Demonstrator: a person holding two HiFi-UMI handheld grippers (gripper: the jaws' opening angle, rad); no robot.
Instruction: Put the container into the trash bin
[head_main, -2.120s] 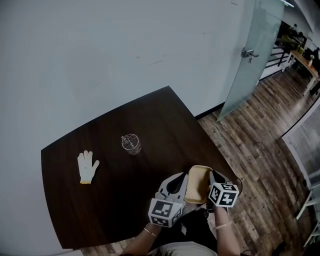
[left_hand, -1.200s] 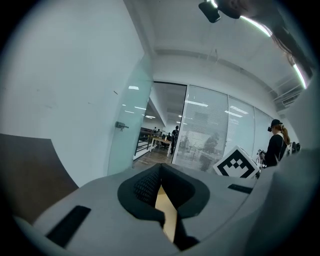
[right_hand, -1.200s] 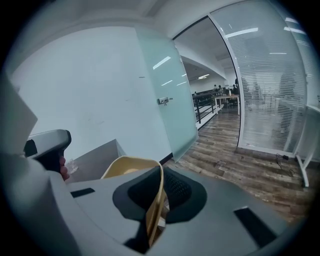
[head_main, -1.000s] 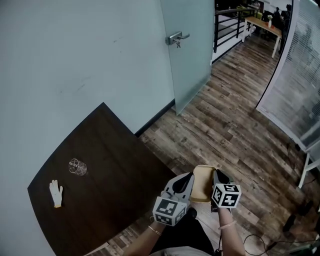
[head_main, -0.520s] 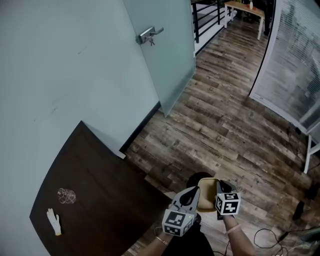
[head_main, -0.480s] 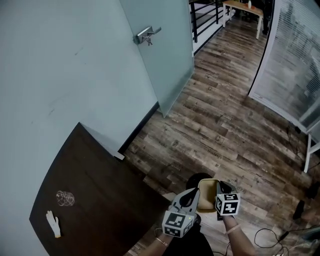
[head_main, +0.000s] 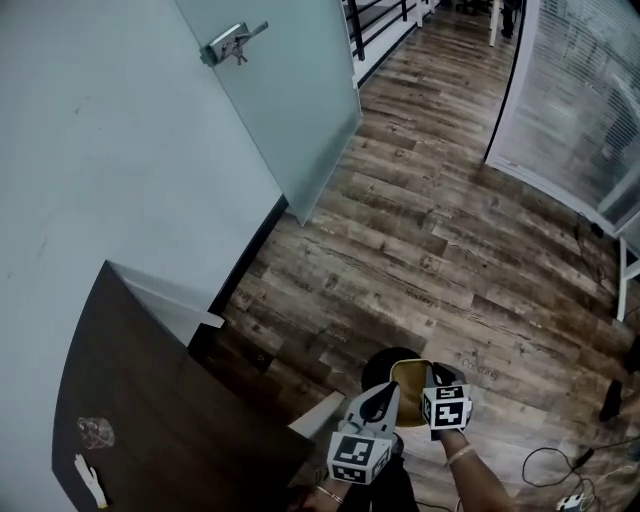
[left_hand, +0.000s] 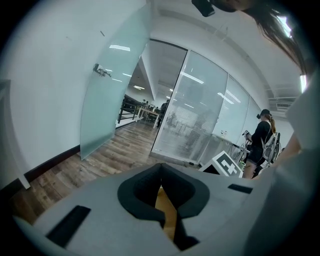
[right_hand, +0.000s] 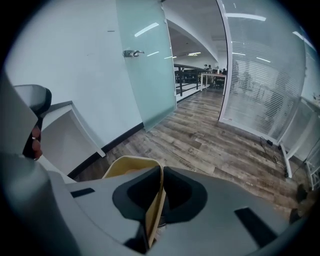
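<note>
You've turned from the table (head_main: 150, 400) and lowered the container (head_main: 410, 383), left gripper (head_main: 383, 398) and right gripper (head_main: 433, 378) each clamped on 1 wall, over the trash bin (head_main: 377, 366); releasing looks next.

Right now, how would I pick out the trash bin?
Beyond the right corner of the dark wooden table, on the plank floor, stands a round black bin. It alone is half hidden by the tan container pinched by the left gripper and right gripper.
</note>
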